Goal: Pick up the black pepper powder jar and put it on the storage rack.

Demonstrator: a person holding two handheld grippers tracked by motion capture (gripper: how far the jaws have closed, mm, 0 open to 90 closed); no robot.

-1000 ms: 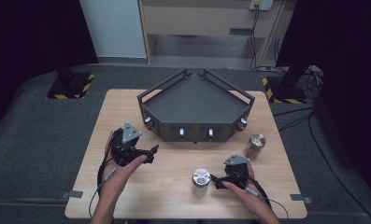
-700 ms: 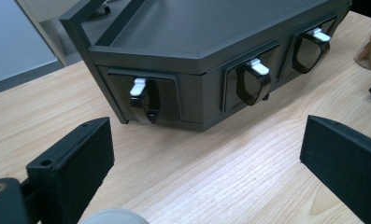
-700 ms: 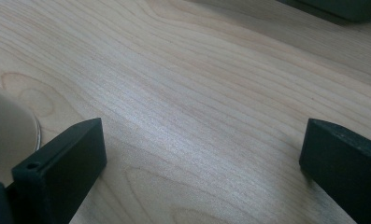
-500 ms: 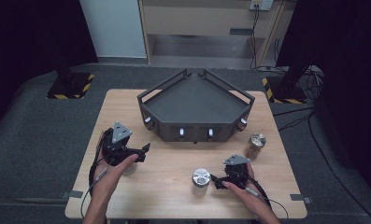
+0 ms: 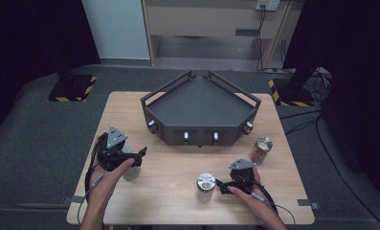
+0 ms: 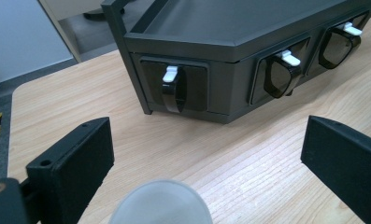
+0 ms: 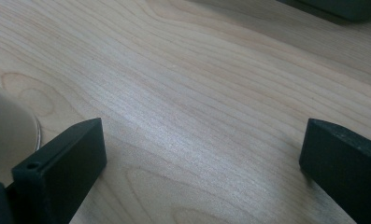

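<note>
— on the near left of the wooden table point(image 5: 168, 203): left gripper point(image 5: 136, 158) in a hand, with a grey three-cornered plate on top. fingers?

— spread wide, pinching nothing. seen along the left gripper point(image 6: 206, 158) itself: two black pads far apart, bare wood between them, and the rounded top of a frosted cup point(image 6: 160, 205) low down, close to the camera, nearer the left pad.

— and the frosted cup point(image 5: 129, 170) from above?

— pale, translucent, upright on the wood, just under that gripper and half hidden by it.

— right side?

— right gripper point(image 5: 222, 186) near the front edge, held low, pointing left toward a jar point(image 5: 206, 186). jaws wide apart too, holding nothing; along the right gripper point(image 7: 202, 158), only wood grain between the pads. pale blurred curve at the far left edge, too soft to name.

— looks of the jar?

— short, clear-sided, shiny round silver lid, standing upright just beside the jaw tips. touching or not, cannot tell.

— anything else?

— bronze-coloured can point(image 5: 261, 149), upright, near the right edge, well apart from the jar. behind all that, mid-table, a dark grey angular tray point(image 5: 199, 103) with raised rails, and black knobs point(image 6: 173, 87) with white tabs along its front faces.
</note>
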